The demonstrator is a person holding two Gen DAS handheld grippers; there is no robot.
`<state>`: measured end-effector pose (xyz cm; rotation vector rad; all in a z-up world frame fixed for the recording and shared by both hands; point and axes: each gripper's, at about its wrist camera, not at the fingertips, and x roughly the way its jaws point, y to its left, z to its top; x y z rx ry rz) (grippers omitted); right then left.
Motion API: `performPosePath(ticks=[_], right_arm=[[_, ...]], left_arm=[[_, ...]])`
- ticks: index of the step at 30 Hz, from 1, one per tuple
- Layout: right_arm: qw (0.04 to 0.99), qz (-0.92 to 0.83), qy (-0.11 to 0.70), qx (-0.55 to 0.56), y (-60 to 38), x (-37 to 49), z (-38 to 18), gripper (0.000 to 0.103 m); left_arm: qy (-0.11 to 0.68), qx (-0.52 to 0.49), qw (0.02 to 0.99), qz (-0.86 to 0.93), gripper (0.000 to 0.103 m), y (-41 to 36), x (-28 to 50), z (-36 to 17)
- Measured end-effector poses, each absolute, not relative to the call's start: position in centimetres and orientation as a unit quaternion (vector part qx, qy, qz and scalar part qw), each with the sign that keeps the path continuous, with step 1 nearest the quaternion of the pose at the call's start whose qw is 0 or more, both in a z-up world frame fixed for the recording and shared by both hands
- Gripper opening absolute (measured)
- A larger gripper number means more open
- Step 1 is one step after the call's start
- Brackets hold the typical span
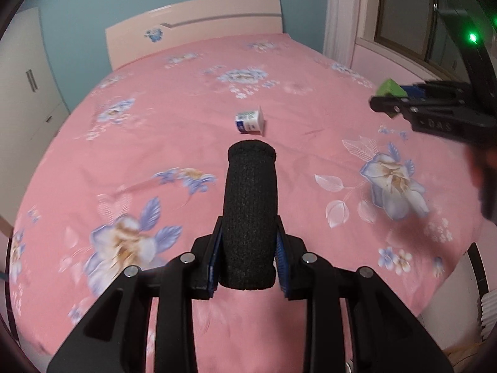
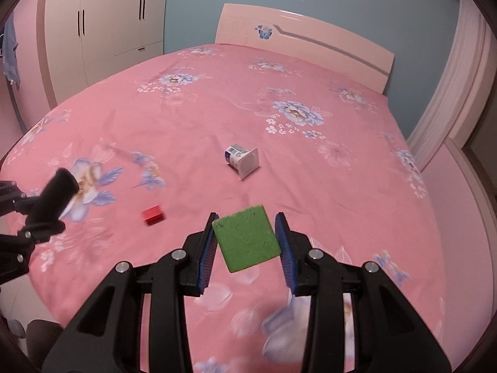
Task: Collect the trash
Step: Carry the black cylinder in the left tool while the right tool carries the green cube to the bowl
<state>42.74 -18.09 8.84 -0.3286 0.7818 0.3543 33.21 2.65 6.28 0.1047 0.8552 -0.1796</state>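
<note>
Holding left: left gripper [image 1: 248, 255] fingers clamp black roll [image 1: 249, 214]
Holding right: right gripper [image 2: 247, 242] fingers grip green sponge [image 2: 247, 238]
Bed [image 2: 310, 186]: cup [image 2: 242, 159], red box [image 2: 152, 214]

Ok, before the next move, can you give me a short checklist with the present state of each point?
1. Left claw has a firm hold on the black foam cylinder: ok, both pads press its sides.
2. Right claw has a firm hold on the green block: cannot tell, it sits tilted and only its corners seem to meet the pads.
3. Trash still on the pink bedsheet: not ok, a yogurt cup on its side and a small red block remain.
4. A free claw for the next pick: not ok, both are occupied.
5. A trash bin within sight: cannot tell, none shows in either view.
</note>
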Motion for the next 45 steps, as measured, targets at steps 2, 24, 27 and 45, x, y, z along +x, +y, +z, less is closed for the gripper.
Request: performPosePath(ticks=[2, 24, 27, 45], right_arm=[[0.898, 0.169, 0.374, -0.156, -17.8, 40.4, 10.3, 0.038], [0.906, 0.205, 0.331, -0.167, -15.1, 21.3, 17.8, 0.038], [0.904, 0.211, 0.333, -0.166, -15.0, 20.2, 17.6, 0.038], [0.872, 0.231, 0.4, -0.16, -14.6, 18.4, 9.2, 0.038]], left_arm=[[0.408, 0.051, 0.908, -0.079, 0.032, 3.2, 31.5, 7.4], [0.343, 0.08, 0.935, -0.03, 0.032, 4.0, 15.1, 14.7], [0.345, 0.079, 0.935, -0.034, 0.032, 3.6, 14.1, 14.4], [0.412, 0.096, 0.905, -0.049, 0.032, 2.2, 11.9, 6.6]])
